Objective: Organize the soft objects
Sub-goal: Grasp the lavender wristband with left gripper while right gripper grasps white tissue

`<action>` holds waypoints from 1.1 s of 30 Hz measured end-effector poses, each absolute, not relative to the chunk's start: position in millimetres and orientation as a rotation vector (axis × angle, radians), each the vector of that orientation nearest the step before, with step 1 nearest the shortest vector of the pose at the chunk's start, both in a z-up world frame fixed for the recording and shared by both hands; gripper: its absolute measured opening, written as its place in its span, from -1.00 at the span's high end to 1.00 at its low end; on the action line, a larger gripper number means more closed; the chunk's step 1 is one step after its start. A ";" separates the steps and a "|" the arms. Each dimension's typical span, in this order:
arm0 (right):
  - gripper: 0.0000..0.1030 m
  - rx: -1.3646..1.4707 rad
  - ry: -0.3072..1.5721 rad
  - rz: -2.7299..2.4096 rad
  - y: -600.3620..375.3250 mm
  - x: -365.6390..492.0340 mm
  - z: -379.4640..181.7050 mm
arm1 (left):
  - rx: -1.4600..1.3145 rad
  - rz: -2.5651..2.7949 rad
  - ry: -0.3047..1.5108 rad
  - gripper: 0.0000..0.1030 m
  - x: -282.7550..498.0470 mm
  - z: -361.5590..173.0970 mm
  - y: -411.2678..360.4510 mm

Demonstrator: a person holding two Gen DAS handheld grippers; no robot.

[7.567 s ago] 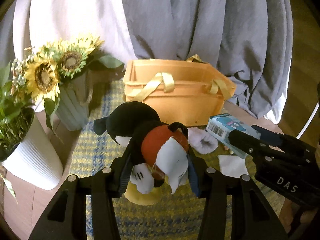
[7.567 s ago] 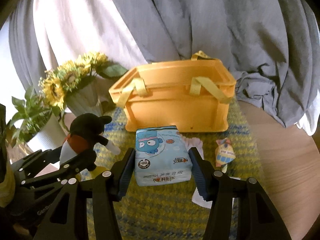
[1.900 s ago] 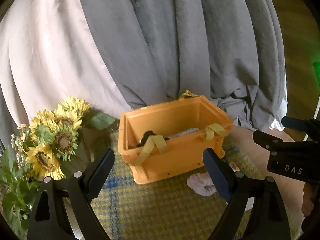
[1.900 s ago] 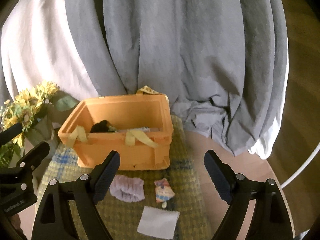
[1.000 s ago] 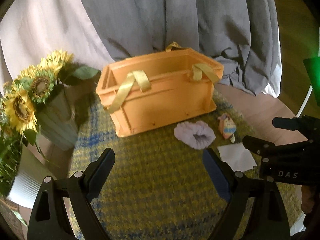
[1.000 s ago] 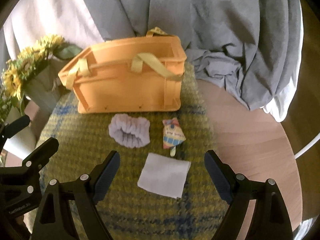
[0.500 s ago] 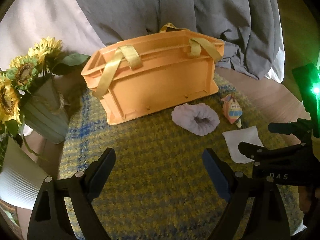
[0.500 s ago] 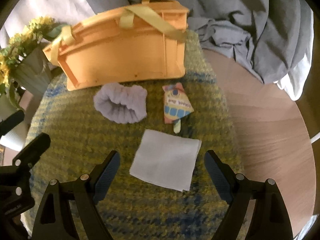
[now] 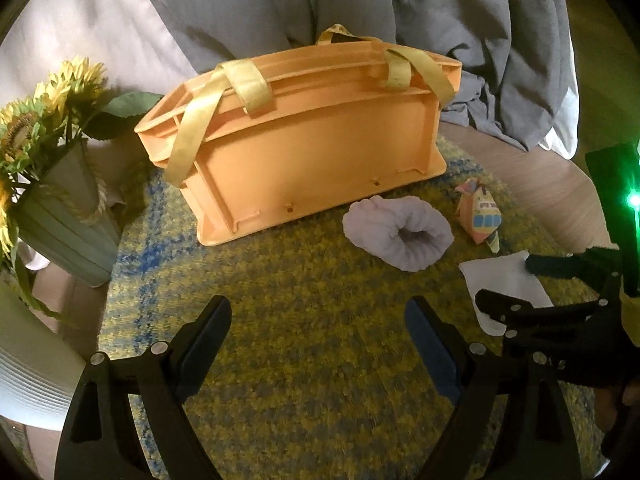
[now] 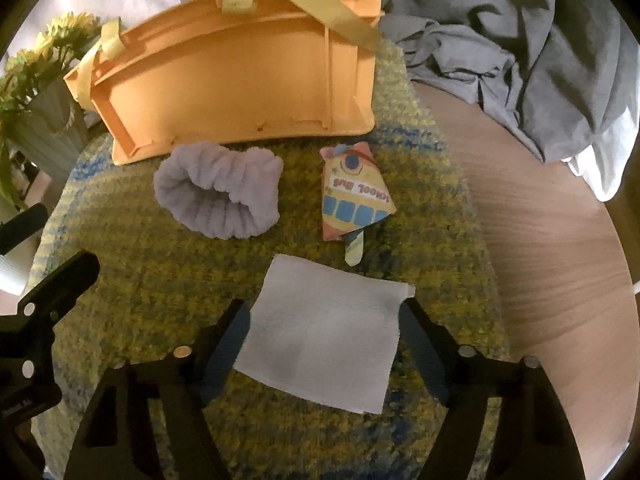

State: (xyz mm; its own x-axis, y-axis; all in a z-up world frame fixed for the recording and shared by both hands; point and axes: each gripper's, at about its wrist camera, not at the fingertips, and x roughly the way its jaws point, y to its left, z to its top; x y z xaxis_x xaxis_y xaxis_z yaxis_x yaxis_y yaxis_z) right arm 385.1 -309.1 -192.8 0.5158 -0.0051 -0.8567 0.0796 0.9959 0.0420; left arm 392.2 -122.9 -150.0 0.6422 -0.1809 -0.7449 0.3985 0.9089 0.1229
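An orange crate with yellow straps stands at the back of a yellow-blue woven mat; it also shows in the right wrist view. In front of it lie a lilac fluffy band, a small school-bus soft toy and a white folded cloth. My right gripper is open, low over the mat, its fingers on either side of the white cloth. My left gripper is open and empty over bare mat, left of the band.
Sunflowers in a grey-green ribbed vase and a white ribbed pot stand at the left. Grey and white cloth hangs behind the crate. The round wooden table shows bare to the right of the mat.
Both grippers have come down and forward toward the mat. The right one now straddles the white cloth. Both stay open.
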 end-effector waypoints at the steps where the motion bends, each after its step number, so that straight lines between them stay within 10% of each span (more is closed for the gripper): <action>1: -0.33 0.084 1.035 -0.044 -308.7 386.3 -194.7 | 0.286 -0.337 0.811 -0.74 393.6 -150.8 -123.2; 19: 0.71 0.081 1.002 -0.023 -306.4 382.9 -195.3 | 0.234 -0.437 0.836 -0.65 420.5 -157.8 -146.8; 33: 0.82 0.174 0.936 -0.006 -318.3 386.9 -177.5 | 0.282 -0.485 0.839 -0.24 442.4 -166.6 -172.2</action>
